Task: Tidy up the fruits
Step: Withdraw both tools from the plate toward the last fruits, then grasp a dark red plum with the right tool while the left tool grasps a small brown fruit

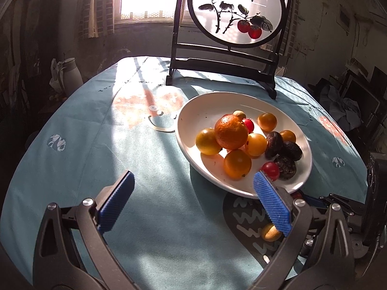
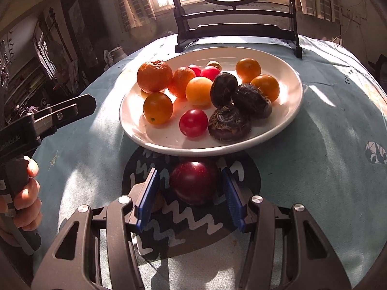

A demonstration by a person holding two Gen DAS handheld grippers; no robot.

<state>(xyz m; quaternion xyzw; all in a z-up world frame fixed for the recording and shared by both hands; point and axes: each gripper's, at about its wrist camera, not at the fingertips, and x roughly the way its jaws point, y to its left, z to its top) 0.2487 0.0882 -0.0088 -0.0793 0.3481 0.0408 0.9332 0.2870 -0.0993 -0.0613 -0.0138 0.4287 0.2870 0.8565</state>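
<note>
A white plate (image 2: pixel 135 135) holds a large orange (image 2: pixel 154 76), several small orange and yellow fruits, red cherry tomatoes (image 2: pixel 193 122) and three dark water chestnuts (image 2: pixel 228 123). On the cloth just in front of the plate lies a dark red plum (image 2: pixel 193 183). My right gripper (image 2: pixel 188 170) straddles it, open, with a gap at the left pad. My left gripper (image 1: pixel 193 177) hangs wide open and empty over the cloth, left of the plate (image 1: pixel 193 101). A small yellow-brown fruit (image 1: pixel 271 233) lies on the cloth by its right finger.
A round painted screen on a black stand (image 1: pixel 232 12) rises behind the plate at the table's far edge. A white jug (image 1: pixel 70 72) stands beyond the table at left. A hand (image 2: pixel 26 193) holds the left gripper's handle. The teal tablecloth (image 1: pixel 96 145) covers the round table.
</note>
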